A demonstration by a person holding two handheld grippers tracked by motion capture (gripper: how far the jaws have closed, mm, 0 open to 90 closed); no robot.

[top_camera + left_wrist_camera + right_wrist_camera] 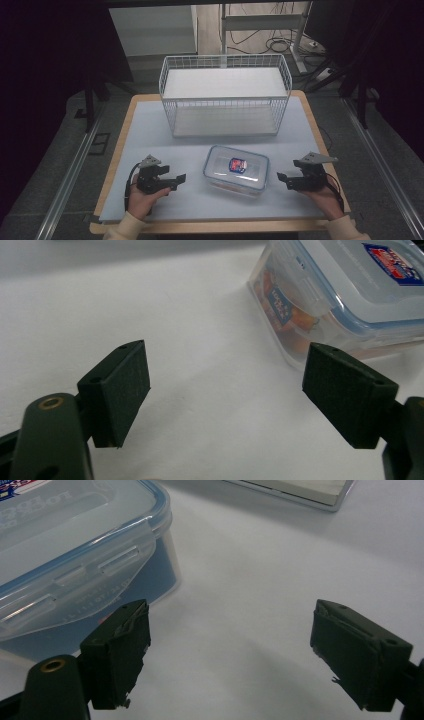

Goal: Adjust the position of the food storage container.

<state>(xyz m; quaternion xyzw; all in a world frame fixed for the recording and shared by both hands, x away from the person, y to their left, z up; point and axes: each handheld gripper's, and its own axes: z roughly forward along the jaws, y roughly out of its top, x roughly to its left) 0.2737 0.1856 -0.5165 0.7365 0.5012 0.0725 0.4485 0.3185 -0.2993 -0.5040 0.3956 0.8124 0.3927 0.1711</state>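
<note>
**Two open grippers flank a lidded box**

The left gripper [176, 181], jaws wide and empty, sits beside the clear container [236, 169], contents blurred through its wall. The right gripper [283, 181], equally wide, holds nothing. Behind stands a wire basket [225, 95].

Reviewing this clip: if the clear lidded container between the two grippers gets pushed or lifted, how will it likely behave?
The container looks like rigid plastic with flat sides, so it should probably slide on the white table cover rather than roll or tip. Its smooth walls and lid may be slippery to black jaws. Packets seen inside suggest modest weight, though that's uncertain.
</note>
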